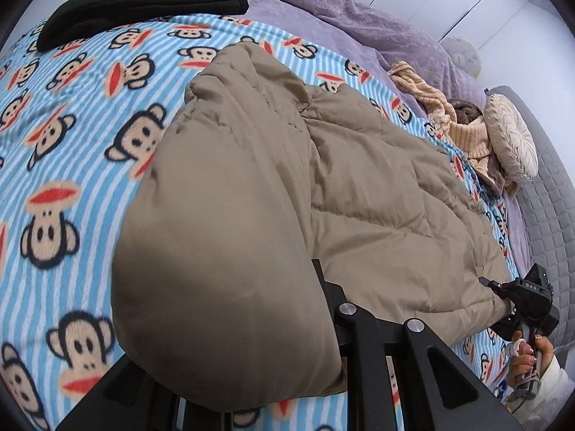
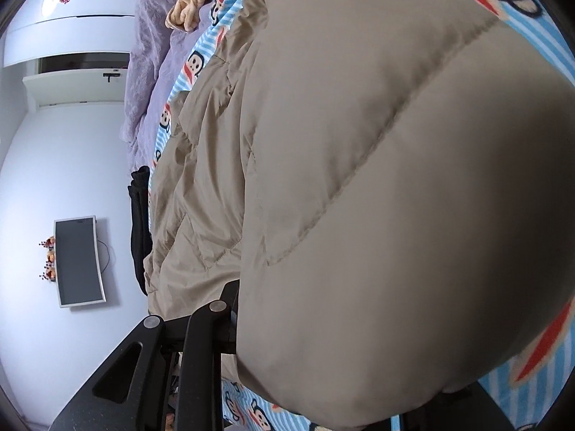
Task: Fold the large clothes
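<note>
Right up against the left gripper sits a big puffy roll of the tan coat. The padded cloth bulges between its two black fingers and hides their tips, so the gripper looks clamped on the coat's near edge. The right gripper is the same — a fat fold of coat fills the space between its fingers, and it seems to be pinching that fold, though its tips are covered too. In the left camera's picture the right gripper shows off to the side, at the coat's other near corner, with a person's hand around its handle.

The coat lies just ahead of both grippers on the monkey blanket, which is blue and white with stripes. One side of the coat is already turned over onto the middle, so it makes a long, narrower shape. I think the folding has started but is not finished — the long shape needs to be folded up from the near end, and the top is lumpy.

Farther away from the left gripper a black garment lies flat on the blanket, looking folded. Off toward the far side sit a yellow knit top in a heap, a purple quilt and a round cushion.
</note>
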{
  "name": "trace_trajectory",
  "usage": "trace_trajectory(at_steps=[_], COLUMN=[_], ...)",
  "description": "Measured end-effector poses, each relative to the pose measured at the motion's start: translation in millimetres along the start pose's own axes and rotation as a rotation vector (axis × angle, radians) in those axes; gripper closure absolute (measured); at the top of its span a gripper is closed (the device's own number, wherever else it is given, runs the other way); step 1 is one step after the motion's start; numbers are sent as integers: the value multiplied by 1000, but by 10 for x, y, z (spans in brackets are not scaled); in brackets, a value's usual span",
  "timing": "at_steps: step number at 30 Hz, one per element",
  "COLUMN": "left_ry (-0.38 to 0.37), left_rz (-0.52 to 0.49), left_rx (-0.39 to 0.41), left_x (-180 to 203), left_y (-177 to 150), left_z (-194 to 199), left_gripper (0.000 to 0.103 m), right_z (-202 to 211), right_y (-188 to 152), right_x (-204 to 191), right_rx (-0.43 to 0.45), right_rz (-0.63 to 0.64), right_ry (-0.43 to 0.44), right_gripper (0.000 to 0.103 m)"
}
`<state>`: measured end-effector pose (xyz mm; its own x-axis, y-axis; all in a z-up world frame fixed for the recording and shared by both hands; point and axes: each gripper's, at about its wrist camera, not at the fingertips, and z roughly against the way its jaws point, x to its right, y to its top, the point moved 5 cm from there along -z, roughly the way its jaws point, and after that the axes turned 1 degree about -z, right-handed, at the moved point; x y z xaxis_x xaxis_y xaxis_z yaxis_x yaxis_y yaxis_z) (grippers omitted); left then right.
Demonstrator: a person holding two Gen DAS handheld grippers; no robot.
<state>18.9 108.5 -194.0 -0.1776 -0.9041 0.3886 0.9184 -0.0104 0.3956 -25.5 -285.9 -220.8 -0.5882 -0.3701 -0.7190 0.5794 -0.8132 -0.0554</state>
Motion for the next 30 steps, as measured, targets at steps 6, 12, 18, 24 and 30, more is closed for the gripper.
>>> trace_trajectory(at_steps=[6,12,18,24,30], left_ry=[44,117,151,207,305], left_rz=[31,107,138,195,254], left_rx=[-55,-80,-62,-50,14], left_x=[-64,-209,-325,-437,-622], left_y=[-500,-659,-681,-752,-659], left_z=[119,218,596,780,971], left_gripper=[81,68,68,68,68], right_z=[158,249,460,840,1110], right_y=[-319,-419,-325,-390,-438], right_x=[272,420,244,258,49], right_rx=[-60,-67,-24,68,179], right_rz=[-34,-60,40,75,213], right_ry=[0,-79,-225,-412,-487], right_gripper=[75,60,55,55,64])
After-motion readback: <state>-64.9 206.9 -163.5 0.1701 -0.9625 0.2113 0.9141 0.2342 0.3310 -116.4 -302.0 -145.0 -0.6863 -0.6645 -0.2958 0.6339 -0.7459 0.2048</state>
